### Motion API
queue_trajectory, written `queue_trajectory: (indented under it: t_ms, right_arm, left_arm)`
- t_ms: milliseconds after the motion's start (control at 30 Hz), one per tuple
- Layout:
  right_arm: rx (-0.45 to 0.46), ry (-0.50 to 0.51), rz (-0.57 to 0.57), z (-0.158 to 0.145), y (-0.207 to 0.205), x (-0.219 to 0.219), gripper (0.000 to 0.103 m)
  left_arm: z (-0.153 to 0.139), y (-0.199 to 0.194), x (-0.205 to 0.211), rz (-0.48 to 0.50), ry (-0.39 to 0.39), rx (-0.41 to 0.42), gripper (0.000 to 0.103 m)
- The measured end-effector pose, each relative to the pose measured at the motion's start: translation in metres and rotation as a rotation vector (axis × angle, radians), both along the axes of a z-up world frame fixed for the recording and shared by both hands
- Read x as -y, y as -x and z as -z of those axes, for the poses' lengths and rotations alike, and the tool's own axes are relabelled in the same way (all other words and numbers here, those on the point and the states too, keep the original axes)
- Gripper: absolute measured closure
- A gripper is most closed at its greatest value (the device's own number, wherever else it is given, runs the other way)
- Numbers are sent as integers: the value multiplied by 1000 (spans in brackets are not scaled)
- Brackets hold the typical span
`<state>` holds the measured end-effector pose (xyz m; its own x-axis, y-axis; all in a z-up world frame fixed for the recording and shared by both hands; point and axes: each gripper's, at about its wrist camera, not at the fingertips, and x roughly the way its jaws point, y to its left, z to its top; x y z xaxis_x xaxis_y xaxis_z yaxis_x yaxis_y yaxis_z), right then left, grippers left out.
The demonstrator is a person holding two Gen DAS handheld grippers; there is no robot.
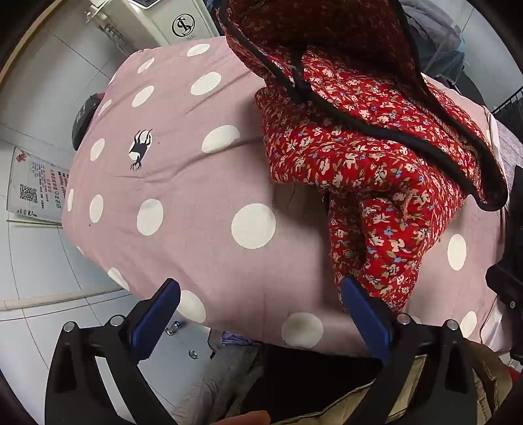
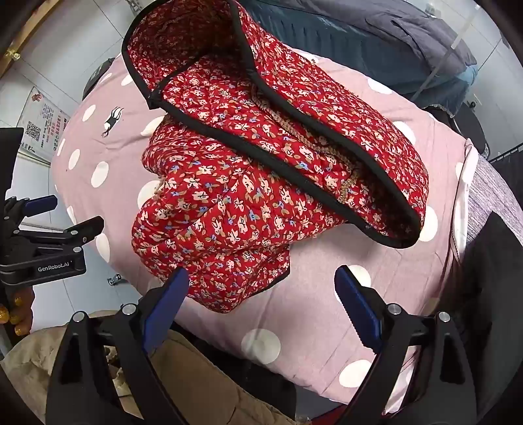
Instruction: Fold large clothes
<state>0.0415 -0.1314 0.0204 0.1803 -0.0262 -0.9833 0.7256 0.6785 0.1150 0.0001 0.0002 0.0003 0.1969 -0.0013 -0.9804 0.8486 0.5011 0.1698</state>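
A red floral quilted jacket [image 2: 248, 196] with black trim lies bunched and partly folded on a pink polka-dot sheet [image 2: 310, 310]; its hood stands up at the far side. It also shows in the left wrist view [image 1: 376, 157]. My left gripper [image 1: 261, 297] is open and empty above the sheet's near edge, its right finger beside a hanging sleeve. My right gripper [image 2: 261, 287] is open and empty just in front of the jacket's near folded edge. The left gripper also shows at the left of the right wrist view [image 2: 62, 215].
The sheet [image 1: 183, 183] covers a raised padded surface with tiled floor [image 1: 39, 255] to the left. A dark blue garment [image 2: 376, 42] lies behind. A white appliance [image 1: 157, 19] stands at the back. Beige cloth [image 2: 196, 385] is at the near edge.
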Motion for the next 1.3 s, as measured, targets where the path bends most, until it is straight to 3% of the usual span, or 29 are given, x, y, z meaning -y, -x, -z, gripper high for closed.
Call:
queue_trajectory:
  t_ms: [1300]
  right_arm:
    - [3, -7, 2, 1, 10, -5, 13]
  left_arm:
    - [-5, 9, -5, 12, -8, 5, 6]
